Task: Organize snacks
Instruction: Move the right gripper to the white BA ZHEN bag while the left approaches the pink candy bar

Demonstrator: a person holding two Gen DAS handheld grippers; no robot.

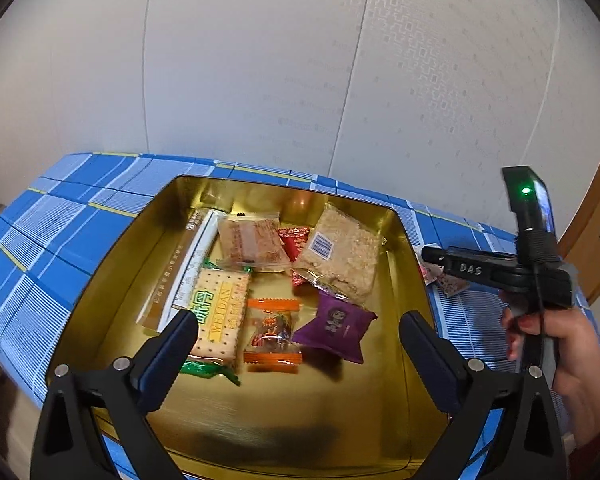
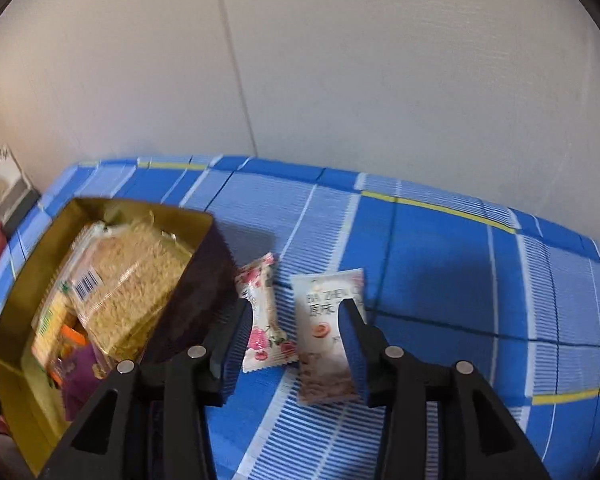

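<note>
A gold tin (image 1: 100, 292) holds several snack packets: a purple packet (image 1: 334, 326), an orange candy packet (image 1: 272, 334), a cracker pack (image 1: 220, 320) and a rice-crisp pack (image 1: 342, 252). My left gripper (image 1: 298, 340) is open and empty above the tin. My right gripper (image 2: 296, 332) is open over the cloth right of the tin (image 2: 16, 312), with a pink floral packet (image 2: 262, 320) and a white nut packet (image 2: 326, 336) lying between its fingers. The right gripper (image 1: 432, 256) also shows in the left wrist view, over these packets (image 1: 444, 280).
A blue checked cloth (image 2: 460, 280) covers the table. A white wall (image 1: 300, 60) stands close behind. The table edge drops off at the left (image 1: 4, 320). A small box (image 2: 4, 188) sits past the tin's far left corner.
</note>
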